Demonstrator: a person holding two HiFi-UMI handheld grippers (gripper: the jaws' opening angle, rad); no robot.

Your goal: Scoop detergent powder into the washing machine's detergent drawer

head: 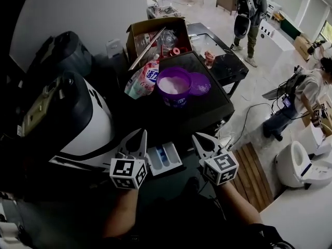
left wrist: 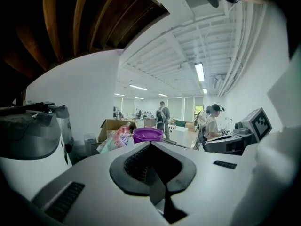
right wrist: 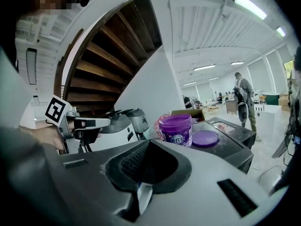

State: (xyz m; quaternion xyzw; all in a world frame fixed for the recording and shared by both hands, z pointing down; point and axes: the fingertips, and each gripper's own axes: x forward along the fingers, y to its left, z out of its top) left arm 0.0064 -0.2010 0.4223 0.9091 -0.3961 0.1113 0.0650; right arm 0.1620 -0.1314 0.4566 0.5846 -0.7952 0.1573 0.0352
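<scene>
Starting only | tub [head: 174, 87] open, drawer [head: 165, 160] out | left gripper [head: 141, 135] and right gripper [head: 198, 138] closed, empty | scooping seemingly not begun

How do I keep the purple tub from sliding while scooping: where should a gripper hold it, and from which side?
Probably pinch the tub's near wall at the rim, one jaw inside and one outside, coming down from above. It stands upright and open and looks too wide to span; the lid lies at its right, a pouch at its left.
</scene>
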